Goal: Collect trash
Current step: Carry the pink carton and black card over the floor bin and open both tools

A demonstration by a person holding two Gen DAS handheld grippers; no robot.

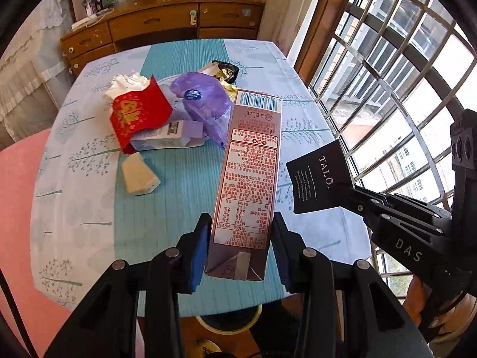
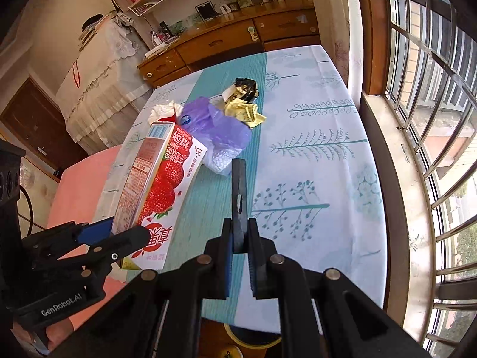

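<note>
My left gripper [image 1: 241, 223] is shut on a tall strawberry milk carton [image 1: 250, 164], gripping its lower end and holding it tilted above the table. In the right wrist view the carton [image 2: 161, 185] shows its strawberry face beside the left gripper [image 2: 119, 232]. My right gripper [image 2: 240, 229] is shut on a thin black card [image 2: 239, 185], seen edge-on; in the left wrist view the card [image 1: 319, 176] reads TALO and sticks out of the right gripper [image 1: 354, 192]. More trash lies on the table: a red packet [image 1: 137, 116], a purple bag [image 1: 205, 98] and a crumpled wrapper [image 1: 225, 70].
The table [image 1: 89, 179] has a blue patterned cloth. A white-purple box [image 1: 167, 137] and a small cream box [image 1: 138, 176] lie near the pile. A round yellow-rimmed bin [image 1: 229, 319] sits below the table's near edge. A pink chair [image 1: 18, 194] stands left, a barred window right.
</note>
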